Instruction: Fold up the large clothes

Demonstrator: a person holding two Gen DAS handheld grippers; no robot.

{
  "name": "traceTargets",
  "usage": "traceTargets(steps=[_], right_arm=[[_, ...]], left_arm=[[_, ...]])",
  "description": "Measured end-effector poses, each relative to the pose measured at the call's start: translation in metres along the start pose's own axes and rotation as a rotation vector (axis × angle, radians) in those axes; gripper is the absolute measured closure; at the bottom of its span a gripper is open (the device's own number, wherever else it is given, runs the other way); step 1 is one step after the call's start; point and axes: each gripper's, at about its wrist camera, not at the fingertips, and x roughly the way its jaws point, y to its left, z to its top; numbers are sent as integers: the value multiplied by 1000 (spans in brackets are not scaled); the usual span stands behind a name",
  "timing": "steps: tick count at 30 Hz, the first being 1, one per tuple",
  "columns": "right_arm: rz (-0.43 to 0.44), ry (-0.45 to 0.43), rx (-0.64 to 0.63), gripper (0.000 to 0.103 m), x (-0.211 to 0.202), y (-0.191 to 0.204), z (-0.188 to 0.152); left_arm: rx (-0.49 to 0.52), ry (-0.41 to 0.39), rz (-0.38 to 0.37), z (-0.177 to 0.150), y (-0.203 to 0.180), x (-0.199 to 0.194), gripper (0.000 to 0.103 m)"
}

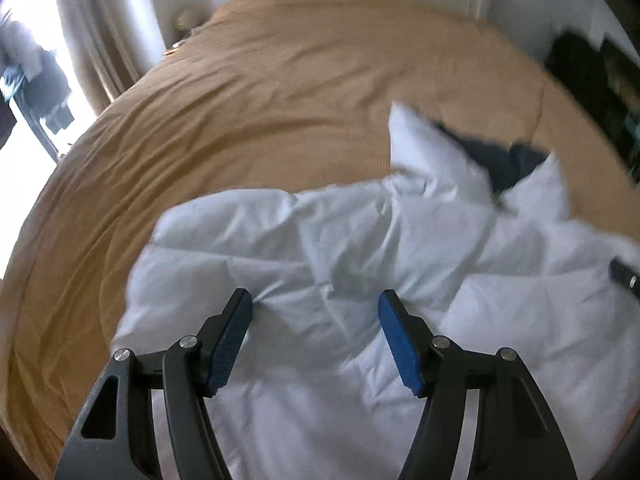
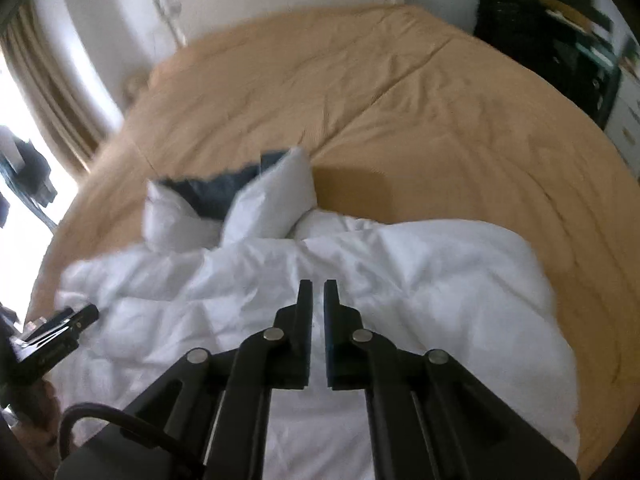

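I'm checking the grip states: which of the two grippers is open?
The left gripper: its blue pads stand wide apart above the white garment, nothing between them. The right gripper is shut, only a thin slit showing.

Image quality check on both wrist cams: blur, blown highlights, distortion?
Left wrist: window blown out at left, white garment smeared by motion blur, strong fisheye bend on the tan bedspread. Right wrist: gripper sharp, garment edges soft, window glare at left, a hard shadow on the bedspread.

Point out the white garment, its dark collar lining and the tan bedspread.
white garment (image 2: 400, 280), right wrist view, rumpled body.
dark collar lining (image 2: 216, 196), right wrist view, inside of collar.
tan bedspread (image 1: 260, 100), left wrist view, bare middle.
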Motion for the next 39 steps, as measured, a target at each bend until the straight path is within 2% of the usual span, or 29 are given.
traceTargets(steps=[2, 3, 4, 6, 8, 10, 11, 12, 13, 14, 15, 17, 18, 20, 22, 23, 24, 25, 26, 27, 29, 30, 31, 32, 33, 34, 36, 39], right_arm=[[-113, 34, -72, 99, 21, 4, 3], [-159, 51, -90, 99, 32, -2, 4], [-180, 62, -85, 100, 37, -11, 6], [-209, 73, -54, 101, 44, -37, 8], [-216, 68, -15, 102, 43, -60, 12], [-242, 57, 5, 102, 42, -72, 11], [-260, 56, 9, 102, 40, -75, 10], [-271, 43, 15, 102, 36, -77, 10], [-276, 18, 21, 101, 27, -76, 10], [-271, -4, 26, 100, 20, -73, 9], [-214, -44, 35, 100, 1, -69, 6], [-81, -112, 39, 100, -38, -58, -7], [-16, -151, 30, 96, -65, -49, -20], [42, -181, -6, 91, -94, -36, -47], [12, -178, -38, 89, -102, -28, -77], [-36, -163, -55, 88, -95, -28, -89], [-107, -103, -79, 88, -74, -31, -99], [-142, -49, -76, 91, -53, -38, -104], [-115, -28, -43, 91, -38, -49, -105], [-105, -41, -18, 92, -37, -56, -105], [-141, -50, 37, 89, -53, -61, -97], [-128, -73, 84, 80, -67, -67, -95], [-112, -89, 118, 58, -78, -73, -95], [-101, -105, 145, 44, -92, -80, -96], [-88, -129, 172, 23, -109, -88, -99], [-75, -144, 192, 19, -119, -93, -102], [-15, -141, 255, 19, -137, -105, -113], [168, -123, 343, 21, -147, -104, -133]], left_arm=[[14, 8, 43, 4, -2, 15, 31], [11, 19, 58, 8, 0, 25, 25], [6, 23, 66, 11, 3, 28, 21], [-23, 36, 103, 21, 14, 39, 18], [-46, 54, 113, 30, 23, 48, 18], [-30, 56, 177, 32, 28, 52, 18], [-28, 64, 181, 34, 31, 54, 18], [-34, 65, 176, 36, 35, 52, 24], [-54, 58, 167, 35, 39, 42, 37], [-75, 48, 136, 34, 43, 32, 44], [-91, 34, 97, 32, 45, 20, 47], [-156, -27, -12, 14, 52, -19, 46], [-176, -47, -60, 2, 58, -37, 44], [-201, -72, -96, -25, 66, -62, 39], [-212, -102, -112, -56, 70, -78, 28], [-185, -99, -81, -67, 68, -77, 24], [-154, -69, -23, -77, 65, -65, 24], [-134, -35, 7, -79, 62, -54, 24], [-122, 22, 15, -83, 64, -36, 23], [-146, 41, -8, -83, 73, -31, 24], [-213, 37, -6, -80, 92, -43, 28], [-252, 21, -30, -81, 102, -54, 26], [-295, -2, -66, -82, 115, -69, 23], [-318, -14, -88, -85, 124, -80, 21], [-340, -22, -105, -90, 132, -88, 19], [-378, -28, -125, -101, 141, -97, 18], [-440, -11, -192, -124, 151, -106, 17], [-540, 20, -292, -165, 145, -108, 17]])
